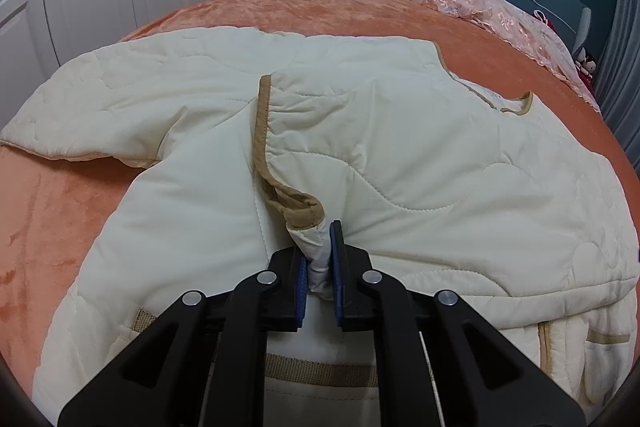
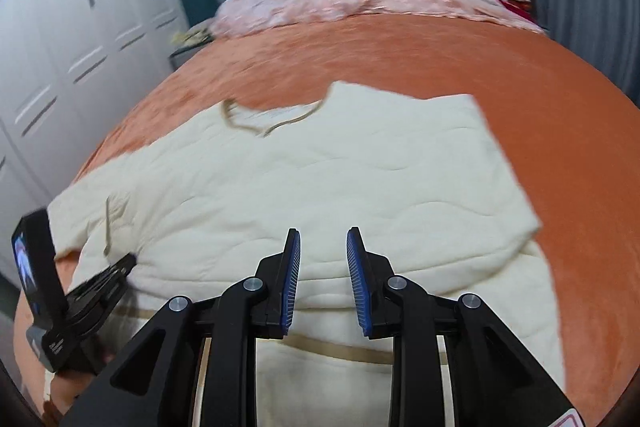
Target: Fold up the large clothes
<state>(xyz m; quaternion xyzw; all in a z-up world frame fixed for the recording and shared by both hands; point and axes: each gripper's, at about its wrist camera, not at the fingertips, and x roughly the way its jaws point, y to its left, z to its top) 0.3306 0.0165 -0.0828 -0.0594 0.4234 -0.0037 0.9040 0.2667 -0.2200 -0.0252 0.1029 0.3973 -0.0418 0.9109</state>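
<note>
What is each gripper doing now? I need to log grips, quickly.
Left gripper: closed on a pinch of the cream jacket.
Right gripper: open, holding nothing.

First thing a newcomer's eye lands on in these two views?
The big cream quilted jacket spread across the orange bedspread, filling the middle of both views. Next, the left tongs shut on a bunched bit of its fabric beside the tan trim, while the right tongs hover open above it.
</note>
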